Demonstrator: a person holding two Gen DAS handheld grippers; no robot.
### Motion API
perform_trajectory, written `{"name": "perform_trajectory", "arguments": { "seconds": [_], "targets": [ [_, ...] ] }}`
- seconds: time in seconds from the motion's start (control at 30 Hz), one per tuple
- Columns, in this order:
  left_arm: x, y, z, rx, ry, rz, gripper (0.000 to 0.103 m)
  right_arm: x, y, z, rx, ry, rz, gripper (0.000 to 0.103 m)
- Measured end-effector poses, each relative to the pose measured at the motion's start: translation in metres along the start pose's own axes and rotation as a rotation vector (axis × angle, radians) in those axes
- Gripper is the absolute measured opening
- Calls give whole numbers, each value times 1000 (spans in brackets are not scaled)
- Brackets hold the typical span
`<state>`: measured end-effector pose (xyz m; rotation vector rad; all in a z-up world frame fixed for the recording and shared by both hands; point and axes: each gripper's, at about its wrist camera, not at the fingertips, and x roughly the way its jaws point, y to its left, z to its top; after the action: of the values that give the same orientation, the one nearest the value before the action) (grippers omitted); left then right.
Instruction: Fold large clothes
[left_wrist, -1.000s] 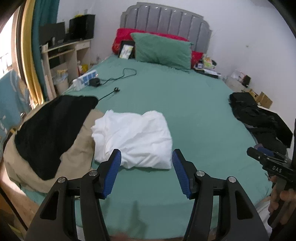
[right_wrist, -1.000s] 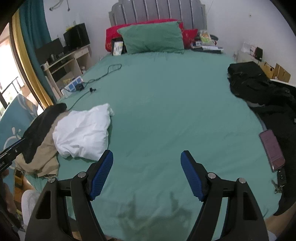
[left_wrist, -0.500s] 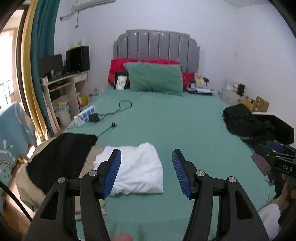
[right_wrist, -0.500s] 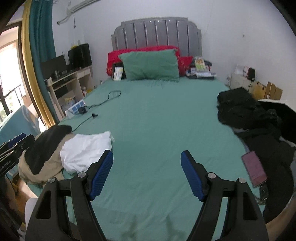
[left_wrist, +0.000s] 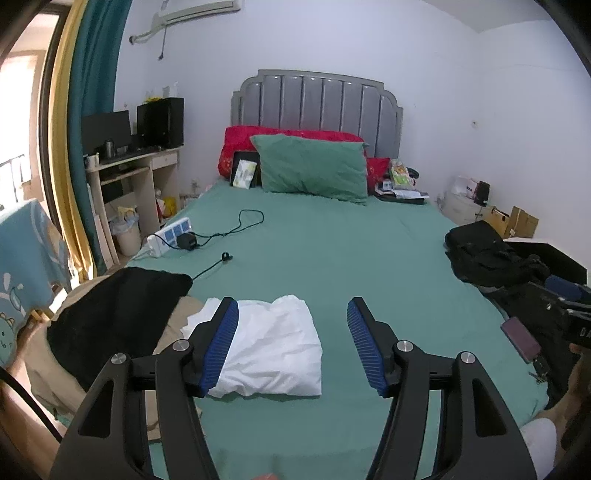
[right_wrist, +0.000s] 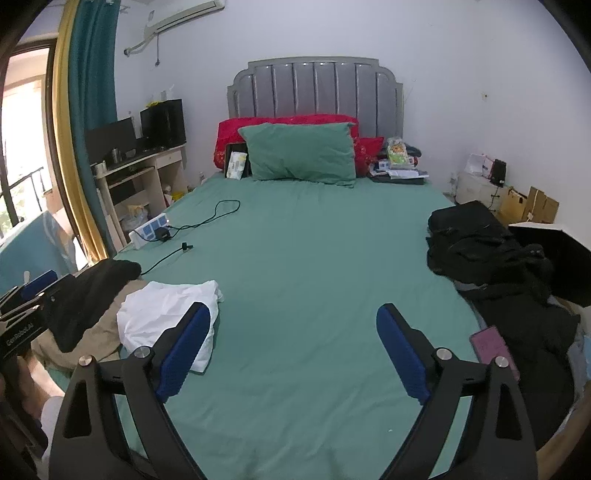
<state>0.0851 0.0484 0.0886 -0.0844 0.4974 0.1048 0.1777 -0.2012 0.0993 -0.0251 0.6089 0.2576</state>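
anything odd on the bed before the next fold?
Yes: a pink phone lies at the green bed's right edge beside the black clothes pile, and a white power strip with its black cable sits on the sheet. Both grippers are open and empty.

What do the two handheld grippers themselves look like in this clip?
Both match: the left gripper and right gripper have black angular frames with triangular cut-outs, silver round bolts, and ribbed blue pads on the fingers. The left one's body shows white "GenRobot.AI" lettering.

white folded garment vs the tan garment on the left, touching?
Touching. In the right wrist view the white folded garment has its left edge lying directly on the tan garment, with no green sheet between them; the left wrist view agrees.
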Motion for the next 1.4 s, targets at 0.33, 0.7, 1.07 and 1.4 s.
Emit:
{"name": "perform_trajectory", "arguments": {
  "seconds": [0.33, 0.7, 1.07, 1.4],
  "targets": [
    [6, 2, -5, -8, 17, 23, 65, 13, 7, -11, -16, 28, 26, 91],
    [6, -2, -6, -10, 31, 24, 65, 14, 10, -11, -22, 37, 33, 91],
    [6, -1, -7, -9, 31, 27, 65, 14, 11, -11, -22, 37, 34, 91],
    [7, 0, -7, -8, 31, 25, 65, 15, 10, -11, -22, 38, 33, 91]
  ]
}}
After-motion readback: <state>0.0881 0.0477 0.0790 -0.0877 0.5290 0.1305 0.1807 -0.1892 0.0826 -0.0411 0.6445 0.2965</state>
